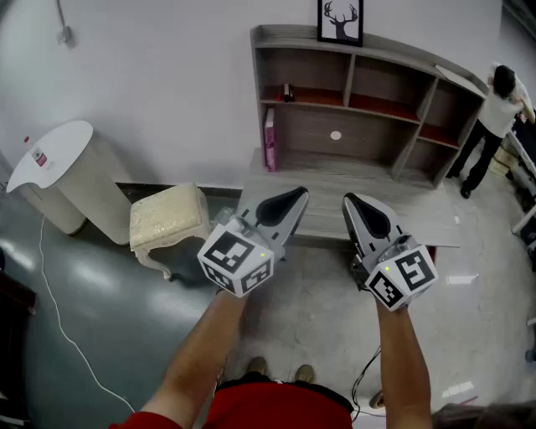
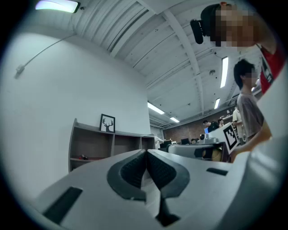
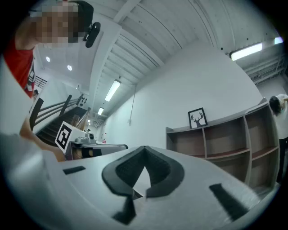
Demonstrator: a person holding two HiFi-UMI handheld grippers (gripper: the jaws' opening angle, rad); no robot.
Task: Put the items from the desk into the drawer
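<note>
I stand in front of a grey desk [image 1: 352, 186] with a shelf unit [image 1: 368, 92] on top. A pink book [image 1: 270, 138] stands at the desk's left end, and a small dark item [image 1: 287, 90] lies on an upper shelf. Held up side by side before the desk, my left gripper [image 1: 299, 195] and right gripper [image 1: 348, 200] point at it. The left gripper [image 2: 146, 153] is shut with nothing in it. The right gripper [image 3: 144, 148] is also shut and empty. No drawer shows in these views.
A framed deer picture [image 1: 341, 21] tops the shelf unit. A cream stool [image 1: 168, 217] and a white round-topped stand [image 1: 52, 159] are on the left, with a white cable [image 1: 63, 327] on the floor. A person [image 1: 494, 113] stands at the far right.
</note>
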